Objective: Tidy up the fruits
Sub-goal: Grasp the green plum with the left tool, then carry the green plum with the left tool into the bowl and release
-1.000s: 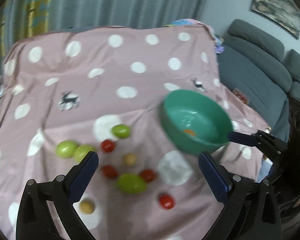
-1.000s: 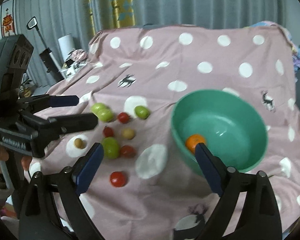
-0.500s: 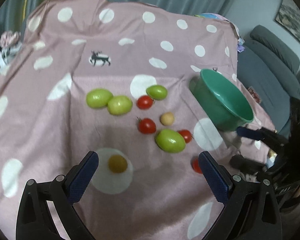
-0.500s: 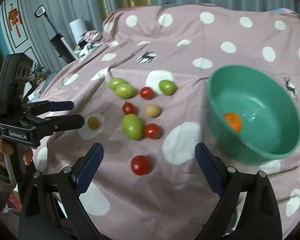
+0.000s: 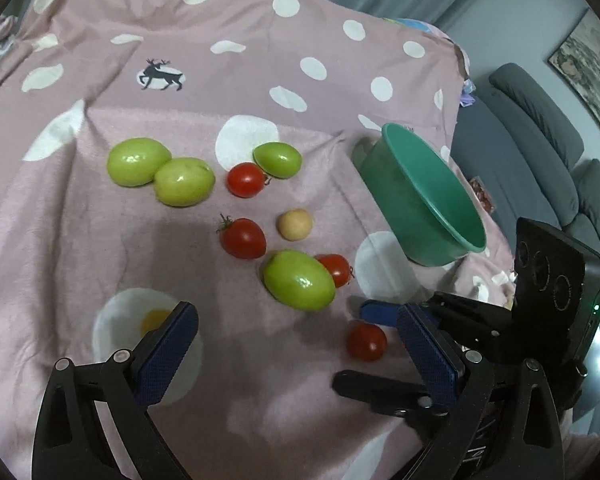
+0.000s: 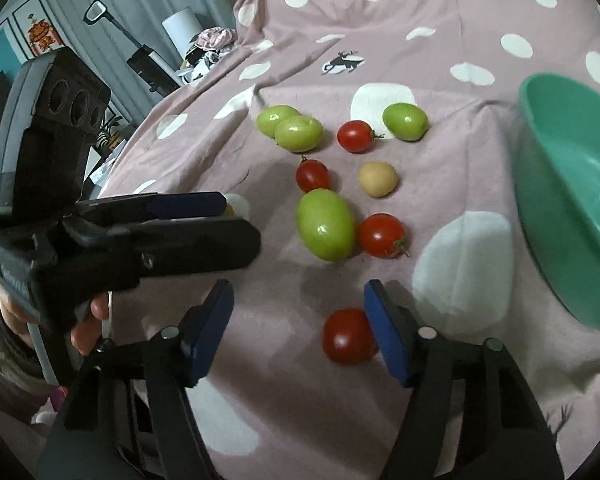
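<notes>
Green fruits, red tomatoes and a tan fruit (image 5: 294,224) lie on a pink dotted cloth (image 5: 100,240). A green bowl (image 5: 420,200) stands to their right. My right gripper (image 6: 298,332) hangs low over the nearest red tomato (image 6: 348,340). Its jaws are closing with the tomato between them, close to the right pad and apart from the left one. My left gripper (image 5: 300,340) is open over the cloth near a large green fruit (image 5: 300,280). A small yellow fruit (image 5: 154,318) shows just past its left finger, partly hidden.
The bowl's rim (image 6: 528,152) is close on the right in the right wrist view. A grey sofa (image 5: 540,140) stands beyond the cloth's right edge. A hand (image 6: 88,320) holds the left gripper (image 6: 240,220) beside the right one. Clutter sits past the cloth's far left corner.
Both grippers have sunk toward the cloth and come nearer the fruits. The right jaws have narrowed around the nearest red tomato. The left gripper has turned away from the bowl toward the yellow fruit.
</notes>
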The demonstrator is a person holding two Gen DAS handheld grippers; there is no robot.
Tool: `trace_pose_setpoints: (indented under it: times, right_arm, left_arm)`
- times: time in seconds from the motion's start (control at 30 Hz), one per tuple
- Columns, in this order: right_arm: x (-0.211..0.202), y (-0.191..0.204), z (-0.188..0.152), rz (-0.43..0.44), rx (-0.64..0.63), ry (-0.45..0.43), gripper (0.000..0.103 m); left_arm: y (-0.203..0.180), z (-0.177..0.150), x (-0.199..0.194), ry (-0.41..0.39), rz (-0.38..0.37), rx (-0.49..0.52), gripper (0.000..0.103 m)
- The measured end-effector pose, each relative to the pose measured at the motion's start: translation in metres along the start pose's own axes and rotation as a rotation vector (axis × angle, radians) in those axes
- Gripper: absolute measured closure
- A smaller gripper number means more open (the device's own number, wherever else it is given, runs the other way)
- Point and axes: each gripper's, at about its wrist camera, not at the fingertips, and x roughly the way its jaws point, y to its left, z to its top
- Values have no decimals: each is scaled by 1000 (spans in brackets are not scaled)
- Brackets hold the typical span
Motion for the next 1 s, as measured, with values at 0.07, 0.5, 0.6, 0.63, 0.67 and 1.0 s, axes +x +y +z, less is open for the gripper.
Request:
trace_pose_setpoints:
  times: [0.07, 0.5, 0.6, 0.63, 0.67, 1.0]
  right_arm:
    - [5, -2, 2, 1, 6, 9, 40]
    - [29, -8, 23, -31, -8, 9, 52]
    - [29, -11, 25, -31, -7, 5, 60]
    - [29, -11, 25, -32, -9, 5, 65]
    - [29, -11, 25, -30, -15, 7, 64]
    - [22, -5, 20, -61, -42, -18, 65]
  left_arm:
    - [2, 2, 5, 10, -18, -11, 4]
    - [7, 18, 32, 48, -38, -29, 36]
    - [6, 18, 33, 53, -41, -18, 41]
    - [5, 18, 33, 55, -34, -11, 46]
    - [5, 18, 34, 57, -31, -7, 52]
    - [3, 11, 28, 61, -46, 0, 57]
